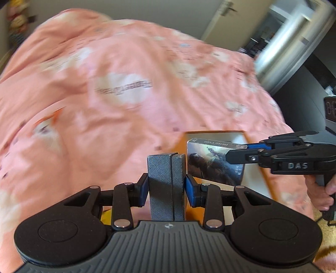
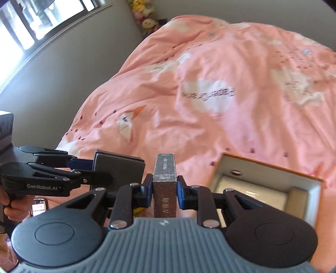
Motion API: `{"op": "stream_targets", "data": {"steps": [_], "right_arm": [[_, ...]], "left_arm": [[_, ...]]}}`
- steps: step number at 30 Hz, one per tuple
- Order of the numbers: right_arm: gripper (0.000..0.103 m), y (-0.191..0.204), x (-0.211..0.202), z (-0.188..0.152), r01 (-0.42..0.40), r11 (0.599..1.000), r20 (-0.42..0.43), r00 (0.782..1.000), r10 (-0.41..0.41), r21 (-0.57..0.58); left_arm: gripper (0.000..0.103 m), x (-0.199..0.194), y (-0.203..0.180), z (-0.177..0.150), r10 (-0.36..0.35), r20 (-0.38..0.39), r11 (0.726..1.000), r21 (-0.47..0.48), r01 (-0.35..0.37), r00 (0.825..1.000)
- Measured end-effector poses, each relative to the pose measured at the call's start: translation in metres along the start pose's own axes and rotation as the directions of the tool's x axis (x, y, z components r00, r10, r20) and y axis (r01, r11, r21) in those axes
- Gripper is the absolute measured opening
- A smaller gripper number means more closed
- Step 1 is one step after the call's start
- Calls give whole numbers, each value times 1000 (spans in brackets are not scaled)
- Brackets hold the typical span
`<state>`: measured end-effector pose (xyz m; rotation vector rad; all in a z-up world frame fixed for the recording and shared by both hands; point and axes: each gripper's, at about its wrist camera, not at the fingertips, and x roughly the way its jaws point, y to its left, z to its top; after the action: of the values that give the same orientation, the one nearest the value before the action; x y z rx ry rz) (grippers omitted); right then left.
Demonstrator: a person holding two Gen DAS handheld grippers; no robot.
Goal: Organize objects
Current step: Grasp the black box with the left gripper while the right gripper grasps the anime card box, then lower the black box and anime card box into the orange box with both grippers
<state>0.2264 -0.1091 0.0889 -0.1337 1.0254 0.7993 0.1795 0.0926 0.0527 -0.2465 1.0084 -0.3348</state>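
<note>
In the left wrist view my left gripper (image 1: 166,189) is shut on a grey textured case (image 1: 166,180), held upright between the blue pads. To its right, my right gripper (image 1: 237,151) grips a slim card box (image 1: 214,166) with a printed figure on its face. The right wrist view shows that right gripper (image 2: 164,189) shut on the slim card box (image 2: 164,174), seen edge-on. At left there, the left gripper (image 2: 94,170) holds the grey case (image 2: 119,168). Both are held above an open orange-rimmed box (image 2: 273,166) with a white lining, also seen behind the card box (image 1: 212,132).
A pink patterned bed cover (image 1: 105,94) fills most of both views. A hand (image 1: 321,193) holds the right gripper's handle. Plush toys (image 2: 145,19) sit by the grey wall, a window (image 2: 31,21) is at upper left, and a door (image 1: 226,16) stands beyond the bed.
</note>
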Motion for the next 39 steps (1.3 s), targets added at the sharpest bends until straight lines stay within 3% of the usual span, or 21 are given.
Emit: {"op": "stream_targets", "data": {"steps": [4,7,11,13,15,18,22,25,28,29,32,35,36,39], "right_arm": [[24,-34,-18,-26,123,992,-36,992,-121,40],[24,-66,-23,-47,186,978,-67,981,-181,90],[24,-96,-24,-65,229,966,-104,971,-217,123],[24,-105,-21,-71,227,966,-120,970,-213,124],[24,-108,-18,-75,222,970,-126,970,-210,97],[24,-110,-11,-81,217,975,-129,969,-210,41],[24,-114,0,-82,212,977,-141,968,-208,13],[24,-117,8,-81,212,977,-140,967,-211,-9],[24,-117,16,-81,211,977,-138,967,-215,-44],[24,-117,18,-81,212,975,-137,966,-219,-62],[24,-113,23,-83,224,966,-128,962,-240,-130],[24,-108,27,-84,226,953,-119,960,-253,-203],[24,-107,27,-85,224,948,-116,960,-255,-225],[24,-100,32,-88,225,922,-106,957,-270,-315]], "left_arm": [[41,30,-50,11,-34,-43,995,87,38,999],[41,60,-87,10,-14,-85,983,182,29,996],[41,108,-129,3,67,-176,935,354,-1,982],[41,130,-143,-3,118,-188,890,456,-20,975],[41,146,-156,-11,155,-177,823,568,-28,972],[41,165,-174,-28,204,-145,675,737,-32,968],[41,187,-184,-54,270,-84,465,883,-53,959],[41,202,-187,-81,308,4,259,962,-88,951],[41,212,-185,-103,322,72,110,988,-112,944],[41,215,-184,-110,330,97,72,989,-127,939],[41,225,-178,-120,362,107,44,990,-132,926],[41,229,-171,-127,371,110,45,990,-136,922],[40,228,-170,-127,371,106,58,989,-137,923],[41,222,-168,-124,361,51,138,985,-107,931]]}}
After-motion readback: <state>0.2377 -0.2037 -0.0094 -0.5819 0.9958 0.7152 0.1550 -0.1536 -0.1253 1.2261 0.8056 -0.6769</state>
